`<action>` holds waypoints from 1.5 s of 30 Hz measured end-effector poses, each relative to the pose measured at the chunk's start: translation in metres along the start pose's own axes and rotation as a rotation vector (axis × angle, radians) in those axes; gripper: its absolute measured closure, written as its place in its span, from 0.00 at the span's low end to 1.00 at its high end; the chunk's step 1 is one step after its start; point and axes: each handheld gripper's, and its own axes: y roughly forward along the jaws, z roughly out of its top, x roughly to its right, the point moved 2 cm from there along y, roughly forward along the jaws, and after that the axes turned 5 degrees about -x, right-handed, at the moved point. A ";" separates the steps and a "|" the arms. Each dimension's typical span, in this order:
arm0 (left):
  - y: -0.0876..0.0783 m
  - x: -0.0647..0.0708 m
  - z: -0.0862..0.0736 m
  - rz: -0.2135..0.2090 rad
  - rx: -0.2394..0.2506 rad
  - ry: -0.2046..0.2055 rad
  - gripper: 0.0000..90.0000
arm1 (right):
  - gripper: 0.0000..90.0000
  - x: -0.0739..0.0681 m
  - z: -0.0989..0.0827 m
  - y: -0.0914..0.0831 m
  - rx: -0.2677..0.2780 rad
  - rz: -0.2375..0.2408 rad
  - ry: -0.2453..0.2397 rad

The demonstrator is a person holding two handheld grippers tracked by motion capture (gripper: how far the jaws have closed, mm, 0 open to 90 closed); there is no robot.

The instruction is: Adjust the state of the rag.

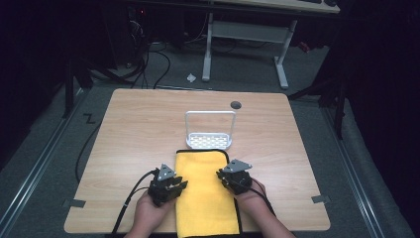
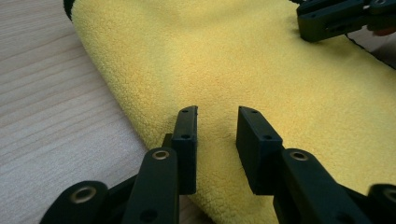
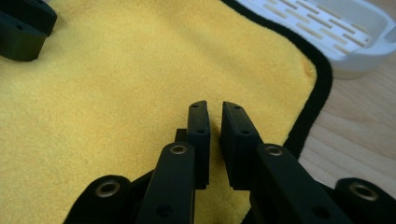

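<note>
- Left gripper view looks along the left gripper, whose two black jaws stand a narrow gap apart over the near edge of the yellow cloth; the pile rises slightly between the pads, but they do not squeeze it.
- Same view, beyond the jaws: the cloth's folded edge runs down to bare wooden table on the left of the frame, and the tips of the other gripper rest on the cloth's far side at top right.
- Right gripper view shows the right gripper with its jaws drawn nearly together, a thin ridge of yellow cloth pinched between the pads.
- Right gripper view alone makes plain the cloth's black hem curving round its corner, and the slotted white tray lying just beyond that corner.
- High view places both: the left gripper sits at the cloth's left edge and the right gripper at its right edge, each in a hand coming from the near side.
- High view also shows the yellow cloth as a long folded strip reaching from the table's near edge up to the white tray, whose tall wire handle stands upright behind it.
- Past the tray, a small dark disc lies near the table's far edge.
</note>
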 end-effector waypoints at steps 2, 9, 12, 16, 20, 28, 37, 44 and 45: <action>0.000 0.000 -0.001 -0.002 0.004 0.002 0.77 | 0.92 -0.002 -0.001 0.001 -0.008 -0.003 -0.014; 0.001 0.007 -0.002 -0.033 -0.004 0.029 0.77 | 0.92 -0.002 -0.010 -0.007 -0.017 0.003 0.006; 0.001 0.014 -0.003 -0.061 -0.015 0.041 0.77 | 0.92 -0.003 -0.019 -0.016 -0.019 0.009 0.004; -0.001 0.025 -0.006 -0.100 -0.031 0.055 0.77 | 0.90 -0.004 -0.032 -0.028 -0.020 0.011 0.001; -0.003 0.036 -0.009 -0.125 -0.054 0.074 0.77 | 0.89 -0.006 -0.044 -0.039 -0.015 0.022 0.004; -0.009 0.017 0.003 -0.072 -0.012 0.019 0.68 | 0.87 -0.005 -0.045 -0.039 -0.016 0.037 -0.020; 0.024 -0.016 0.040 -0.034 0.026 -0.172 0.45 | 0.87 -0.004 -0.043 -0.037 -0.014 0.044 -0.029; 0.037 -0.018 0.043 0.009 -0.002 -0.186 0.63 | 0.87 -0.004 -0.044 -0.037 -0.010 0.046 -0.026; 0.038 -0.019 0.042 -0.001 0.007 -0.196 0.67 | 0.86 -0.004 -0.044 -0.037 -0.009 0.046 -0.023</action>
